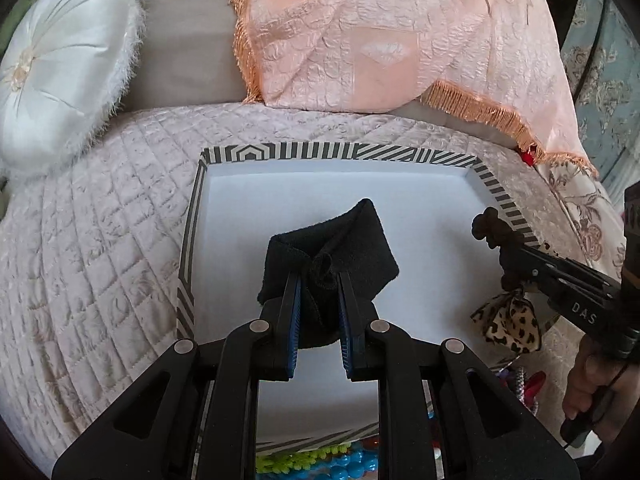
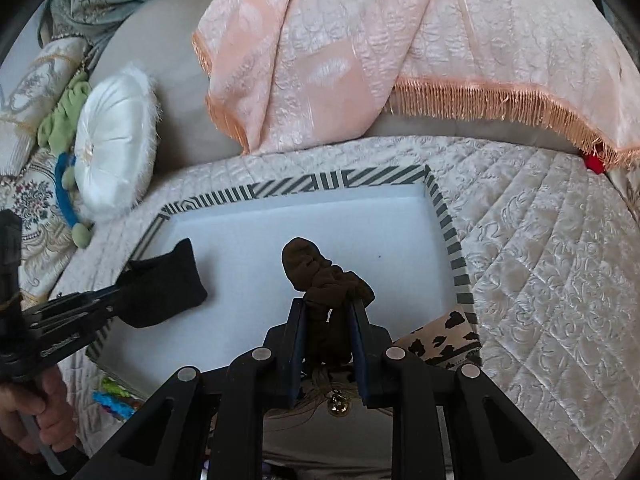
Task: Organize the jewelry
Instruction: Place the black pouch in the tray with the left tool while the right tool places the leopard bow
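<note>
A shallow tray [image 1: 336,151] with a striped grey-and-white rim and a white floor lies on a quilted bed; it also shows in the right wrist view [image 2: 448,232]. My left gripper [image 1: 320,280] is shut on a black cloth item [image 1: 352,240] and holds it over the tray's middle; the same item shows in the right wrist view [image 2: 164,284]. My right gripper [image 2: 328,304] is shut on a dark brown fabric hair tie [image 2: 312,268] above the tray's right part; in the left wrist view it [image 1: 490,228] sits at the tray's right rim.
A leopard-print bow [image 1: 508,320] and colourful beads [image 1: 344,464] lie by the tray's near edge. A leopard-print item [image 2: 444,340] rests at the tray's corner. A white round cushion [image 1: 60,72] and a peach fringed blanket [image 1: 380,40] lie behind the tray.
</note>
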Motion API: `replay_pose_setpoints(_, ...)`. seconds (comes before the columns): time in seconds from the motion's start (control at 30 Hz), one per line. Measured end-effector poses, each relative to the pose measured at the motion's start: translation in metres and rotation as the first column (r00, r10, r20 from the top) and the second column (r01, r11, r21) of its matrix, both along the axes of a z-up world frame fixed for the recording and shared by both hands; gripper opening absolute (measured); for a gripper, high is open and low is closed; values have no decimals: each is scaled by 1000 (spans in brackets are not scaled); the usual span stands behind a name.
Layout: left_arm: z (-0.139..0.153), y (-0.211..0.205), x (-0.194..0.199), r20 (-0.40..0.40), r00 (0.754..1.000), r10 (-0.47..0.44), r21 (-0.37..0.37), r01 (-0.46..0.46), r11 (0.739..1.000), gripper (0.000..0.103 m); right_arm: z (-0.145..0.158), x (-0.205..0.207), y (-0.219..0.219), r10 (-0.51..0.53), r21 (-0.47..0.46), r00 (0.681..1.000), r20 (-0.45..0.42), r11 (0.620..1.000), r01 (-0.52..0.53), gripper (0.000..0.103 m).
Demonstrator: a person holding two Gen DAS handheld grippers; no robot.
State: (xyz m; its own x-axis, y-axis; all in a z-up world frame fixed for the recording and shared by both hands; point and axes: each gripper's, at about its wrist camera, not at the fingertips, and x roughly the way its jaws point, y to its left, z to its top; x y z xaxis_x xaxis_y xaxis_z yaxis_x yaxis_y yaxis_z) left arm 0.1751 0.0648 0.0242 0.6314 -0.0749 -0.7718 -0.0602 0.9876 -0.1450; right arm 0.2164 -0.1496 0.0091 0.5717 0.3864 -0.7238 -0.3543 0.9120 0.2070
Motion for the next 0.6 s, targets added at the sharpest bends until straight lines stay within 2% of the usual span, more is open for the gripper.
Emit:
replay_pose_setpoints(0.23,-9,13,3,-31,998,58,-6,-58,998,17,-11,9,-7,-49,-15,999,-12,999,49,20)
replay_pose_setpoints(0.33,-10,16,2,-45,996,71,-21,-72,997,21,-11,9,-11,-54,12,998,-27,998,54,29)
replay_pose_setpoints(0.4,-7,18,1,-47,996,70,-41,-72,997,31,-6,7,-12,-50,21,999,-12,998,51,39)
replay_pose_setpoints(0.47,-1,19,-3,-40,996,75,-58,-77,995,40,2,0,-14,-51,29,999,20,998,50,43)
replay_pose_setpoints(0.57,12,26,-13,2,996,89,-80,-89,993,46,15,-10,-17,-57,43,997,48,998,55,43)
replay_pose_setpoints(0.6,17,29,-17,18,995,96,-85,-94,992,52,18,-13,-17,-59,44,997,52,997,56,43)
